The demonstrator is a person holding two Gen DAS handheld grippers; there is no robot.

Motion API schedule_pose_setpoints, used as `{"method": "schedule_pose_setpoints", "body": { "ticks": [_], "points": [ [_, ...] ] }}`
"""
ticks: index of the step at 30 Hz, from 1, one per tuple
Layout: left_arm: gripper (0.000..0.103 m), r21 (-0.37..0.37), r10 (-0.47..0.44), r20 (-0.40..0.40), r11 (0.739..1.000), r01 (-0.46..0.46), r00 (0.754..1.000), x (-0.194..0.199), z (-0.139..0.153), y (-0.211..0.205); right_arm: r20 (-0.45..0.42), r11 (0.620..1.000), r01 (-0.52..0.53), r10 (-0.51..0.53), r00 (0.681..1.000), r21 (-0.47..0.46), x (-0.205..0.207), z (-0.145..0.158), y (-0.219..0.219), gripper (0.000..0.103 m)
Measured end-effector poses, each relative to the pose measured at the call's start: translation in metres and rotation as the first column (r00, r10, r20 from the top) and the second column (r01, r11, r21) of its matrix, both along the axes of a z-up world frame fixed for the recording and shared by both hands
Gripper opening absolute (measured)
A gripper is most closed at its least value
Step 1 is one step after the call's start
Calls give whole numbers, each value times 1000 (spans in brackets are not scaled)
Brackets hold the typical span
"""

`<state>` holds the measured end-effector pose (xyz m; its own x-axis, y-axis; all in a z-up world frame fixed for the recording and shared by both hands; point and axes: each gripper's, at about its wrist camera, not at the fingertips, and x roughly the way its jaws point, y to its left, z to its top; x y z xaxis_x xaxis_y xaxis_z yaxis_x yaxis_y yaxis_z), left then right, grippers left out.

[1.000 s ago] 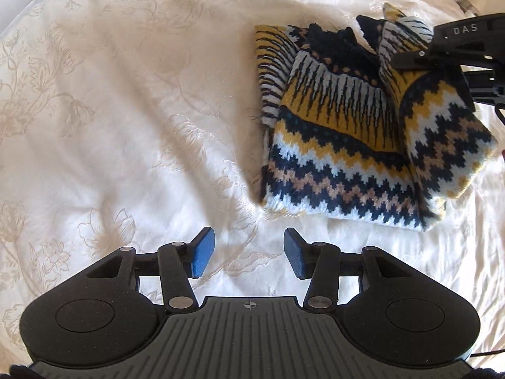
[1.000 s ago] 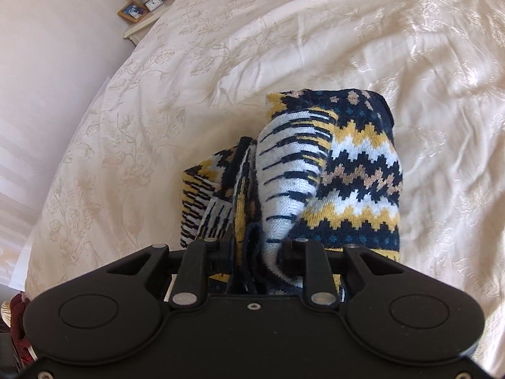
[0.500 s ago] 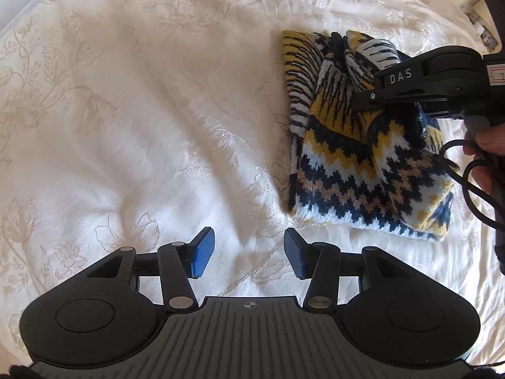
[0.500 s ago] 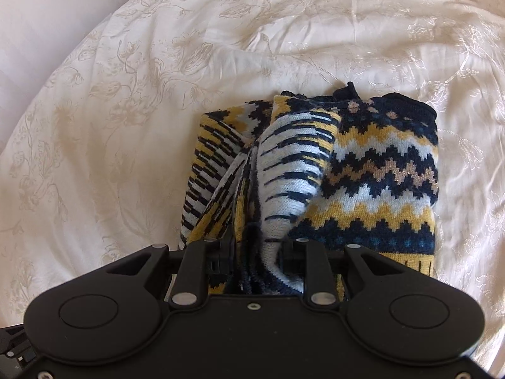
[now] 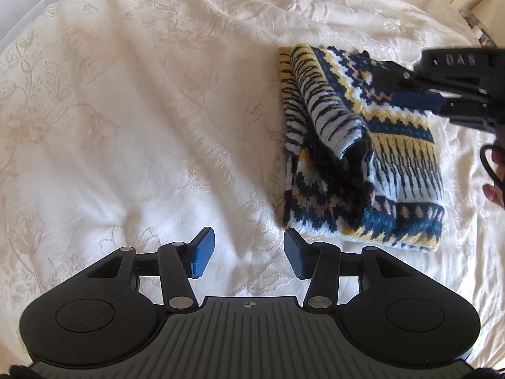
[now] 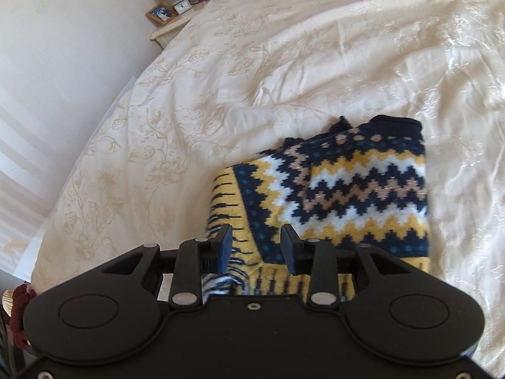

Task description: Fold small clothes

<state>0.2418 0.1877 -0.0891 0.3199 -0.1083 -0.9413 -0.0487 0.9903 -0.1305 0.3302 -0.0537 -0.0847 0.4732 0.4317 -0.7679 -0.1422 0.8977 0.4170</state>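
Note:
A small knitted sweater [image 5: 363,158] in navy, yellow and white zigzags lies folded on the cream bedspread [image 5: 142,110], with one striped flap draped loosely over its middle. My left gripper [image 5: 249,252] is open and empty, low over the bedspread just short of the sweater's near left corner. In the right wrist view the sweater [image 6: 341,189] fills the centre, and my right gripper [image 6: 256,246] stands open just above its striped edge with nothing held. From the left wrist view, the right gripper [image 5: 419,98] hovers over the sweater's far right part.
A bedside table [image 6: 176,15] with a lamp, clock, photo frame and small bottles stands at the far left corner of the bed. A white wall runs along the left. A hand [image 5: 495,186] shows at the right edge.
My right gripper has opened and let go of the sweater's striped fold, which now lies draped on the pile. The left gripper has stayed open and shifted slightly.

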Motion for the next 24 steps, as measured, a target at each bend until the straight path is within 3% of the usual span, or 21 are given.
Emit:
{"method": "schedule_pose_setpoints", "body": {
  "ticks": [7, 15, 20, 24],
  "points": [
    [47, -55, -19, 72, 998, 23, 997, 29, 24, -14, -11, 995, -6, 5, 1000, -99, -28, -8, -25, 46],
    [47, -9, -101, 133, 995, 103, 986, 58, 35, -38, 7, 987, -113, 114, 993, -114, -55, -43, 30, 46],
    [48, -12, -133, 86, 991, 134, 987, 74, 25, -43, 35, 965, -262, 263, 964, -32, -67, -46, 64, 47],
    [48, -26, -128, 40, 991, 129, 991, 83, 11, -47, 49, 957, -285, 287, 957, -48, -80, -37, 57, 48]
  ]
}}
